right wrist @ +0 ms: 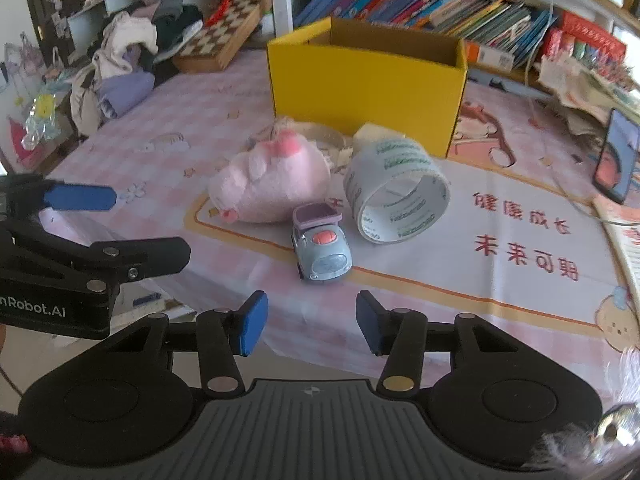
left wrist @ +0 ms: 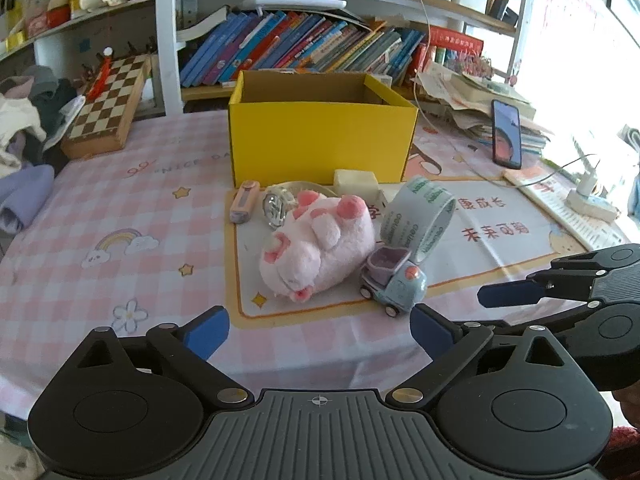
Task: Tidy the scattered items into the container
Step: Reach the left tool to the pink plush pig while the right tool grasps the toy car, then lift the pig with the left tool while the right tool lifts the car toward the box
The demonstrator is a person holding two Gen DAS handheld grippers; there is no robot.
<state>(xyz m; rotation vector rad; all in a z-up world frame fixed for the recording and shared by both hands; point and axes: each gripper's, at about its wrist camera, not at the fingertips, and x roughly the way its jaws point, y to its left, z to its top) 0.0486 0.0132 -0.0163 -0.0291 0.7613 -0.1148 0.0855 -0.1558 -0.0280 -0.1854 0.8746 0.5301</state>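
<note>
A yellow cardboard box [left wrist: 320,136] [right wrist: 366,80] stands open at the back of the table. In front of it lie a pink plush pig [left wrist: 316,246] [right wrist: 272,184], a small blue-grey toy truck [left wrist: 394,280] [right wrist: 320,246], a tape roll [left wrist: 418,216] [right wrist: 396,192], a wristwatch [left wrist: 274,204], a pink flat case [left wrist: 244,202] and a cream block [left wrist: 356,182]. My left gripper [left wrist: 320,332] is open and empty, near the table's front edge, short of the pig. My right gripper [right wrist: 311,324] is open and empty, just short of the truck.
A chessboard box [left wrist: 108,108] and a clothes pile [left wrist: 24,120] lie at the back left. A phone [left wrist: 507,134] stands at the right beside papers, a cable and a charger [left wrist: 586,196]. Bookshelves [left wrist: 304,48] stand behind the box.
</note>
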